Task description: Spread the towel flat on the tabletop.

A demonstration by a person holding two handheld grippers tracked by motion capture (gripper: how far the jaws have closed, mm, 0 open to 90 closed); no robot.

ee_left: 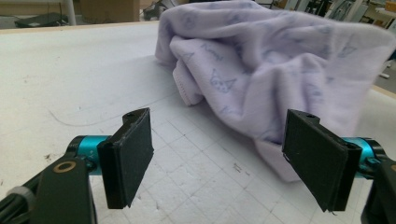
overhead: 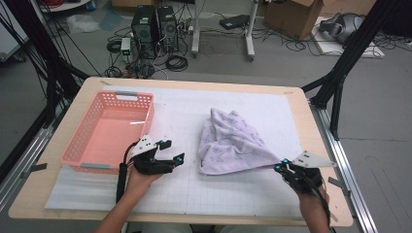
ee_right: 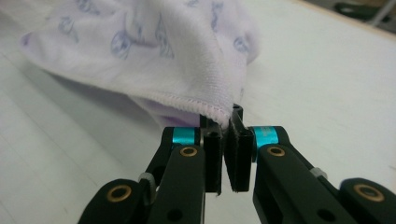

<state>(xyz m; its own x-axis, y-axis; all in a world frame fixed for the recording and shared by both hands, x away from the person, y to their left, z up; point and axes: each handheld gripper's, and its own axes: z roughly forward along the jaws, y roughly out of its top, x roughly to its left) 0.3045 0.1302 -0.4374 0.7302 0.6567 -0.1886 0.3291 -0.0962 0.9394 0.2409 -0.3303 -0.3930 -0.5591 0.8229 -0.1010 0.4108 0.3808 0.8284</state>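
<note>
While the right gripper (ee_right: 225,135) pinches the cloth (ee_right: 154,56), the high view adds a basket (overhead: 99,145).

— What do you have at nine o'clock on the tabletop (overhead: 301,114)?
— You have a pink basket (overhead: 109,132) there, resting on the white gridded mat (overhead: 184,109). At twelve o'clock, on the floor beyond, you see two black computer towers (overhead: 155,29) and cardboard boxes (overhead: 296,17).
</note>
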